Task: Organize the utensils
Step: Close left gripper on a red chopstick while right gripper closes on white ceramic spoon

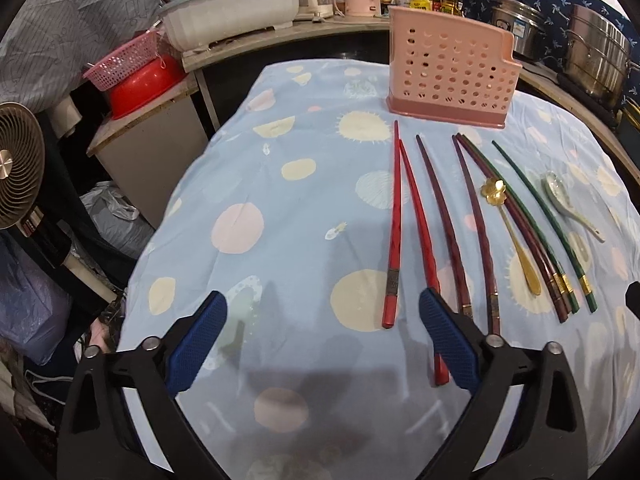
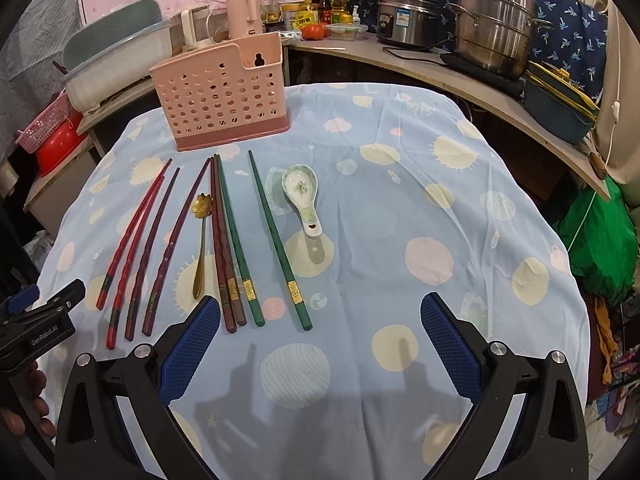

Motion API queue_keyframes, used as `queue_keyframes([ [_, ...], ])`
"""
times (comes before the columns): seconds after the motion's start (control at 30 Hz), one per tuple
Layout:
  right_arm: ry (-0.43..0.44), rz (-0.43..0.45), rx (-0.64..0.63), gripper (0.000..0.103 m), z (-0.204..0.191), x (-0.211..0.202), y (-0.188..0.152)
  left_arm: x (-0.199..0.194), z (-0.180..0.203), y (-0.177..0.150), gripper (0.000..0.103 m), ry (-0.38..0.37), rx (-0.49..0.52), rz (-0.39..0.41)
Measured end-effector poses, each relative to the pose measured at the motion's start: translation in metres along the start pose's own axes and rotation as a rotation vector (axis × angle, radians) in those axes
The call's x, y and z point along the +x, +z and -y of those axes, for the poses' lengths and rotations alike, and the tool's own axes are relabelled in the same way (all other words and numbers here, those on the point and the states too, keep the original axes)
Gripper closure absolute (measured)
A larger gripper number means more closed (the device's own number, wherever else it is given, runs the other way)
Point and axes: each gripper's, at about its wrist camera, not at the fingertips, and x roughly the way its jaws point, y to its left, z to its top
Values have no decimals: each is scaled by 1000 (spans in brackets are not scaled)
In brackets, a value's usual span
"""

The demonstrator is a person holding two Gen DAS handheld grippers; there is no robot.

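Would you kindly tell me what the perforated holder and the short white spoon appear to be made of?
Perforated holder: probably matte pink plastic, given its moulded walls and punched holes. Short white spoon: likely glazed ceramic, glossy with a painted green motif.

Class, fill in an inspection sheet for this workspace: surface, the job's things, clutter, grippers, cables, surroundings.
Surface: table under a blue spotted cloth.
Job's things: pink holder upright at the far side; red chopsticks, dark purple chopsticks, gold spoon, brown chopsticks, green chopsticks and ceramic spoon lie on the cloth.
Clutter: nothing seen on the cloth.
Grippers: left gripper open, one red chopstick between its fingers; right gripper open, empty.
Cables: black cord on the counter.
Surroundings: steel pots, kettle, bottles, tub, fan.
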Motion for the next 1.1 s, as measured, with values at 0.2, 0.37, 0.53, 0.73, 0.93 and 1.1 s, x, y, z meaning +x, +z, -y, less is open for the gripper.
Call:
queue_keyframes([
  [0.2,-4,-14,0,7,-1,11,5,21,5,2,27,-31,24,-38],
  [0.37,-4,-27,5,7,1,17,6,32,12,4,40,-61,42,-61],
  [0.53,-4,-44,9,7,3,23,6,35,15,4,56,-99,55,-60],
  [0.73,-5,-37,10,8,4,25,10,34,17,7,88,-152,59,-66],
  [0.93,39,-43,41,24,8,41,31,36,17,11,94,-168,50,-81],
  [1.1,65,-60,39,42,5,63,47,37,19,13,95,-185,49,-93],
])
